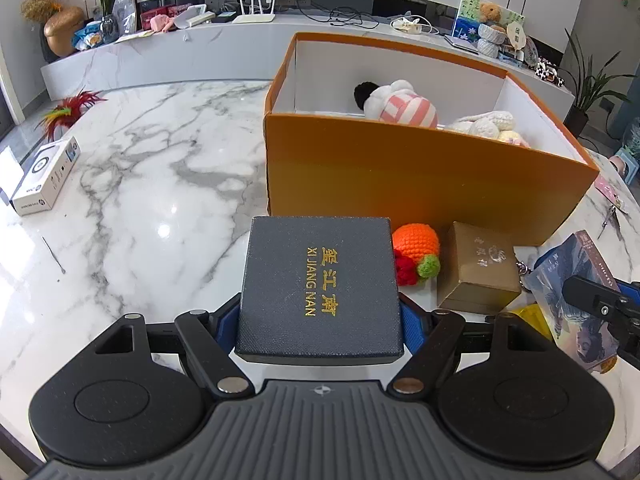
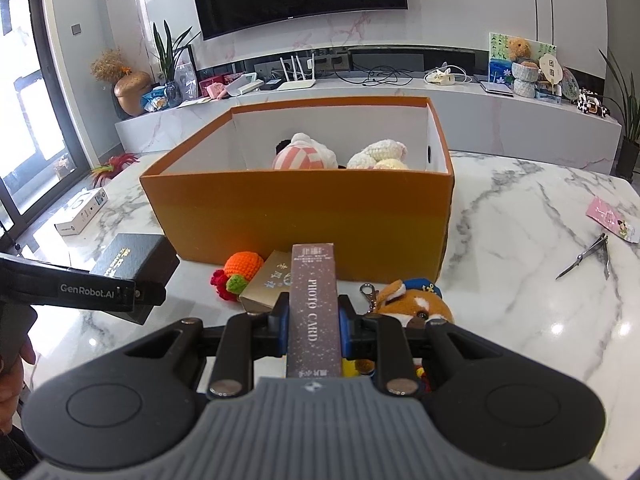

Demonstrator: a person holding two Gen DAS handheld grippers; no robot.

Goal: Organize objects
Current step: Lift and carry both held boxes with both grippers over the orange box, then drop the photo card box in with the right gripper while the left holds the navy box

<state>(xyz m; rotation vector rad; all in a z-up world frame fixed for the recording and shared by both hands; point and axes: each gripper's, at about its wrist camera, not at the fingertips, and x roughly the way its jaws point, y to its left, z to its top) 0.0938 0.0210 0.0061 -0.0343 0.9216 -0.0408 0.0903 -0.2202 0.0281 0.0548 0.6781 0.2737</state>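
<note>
Sitting between left jaws: dark box (image 1: 320, 288)

Orange box (image 2: 296, 216) wall hides the plush toys' (image 2: 304, 154) lower halves.

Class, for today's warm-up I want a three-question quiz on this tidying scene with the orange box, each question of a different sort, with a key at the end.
1. True or false: the orange box already has soft toys in it.
2. Which thing does the left gripper hold? A) the gold box B) the dark box with gold lettering C) the crocheted orange
3. Fill in: the right gripper is shut on a slim box printed PHOTO ____.

Key: 1 true; 2 B; 3 CARD.
</note>
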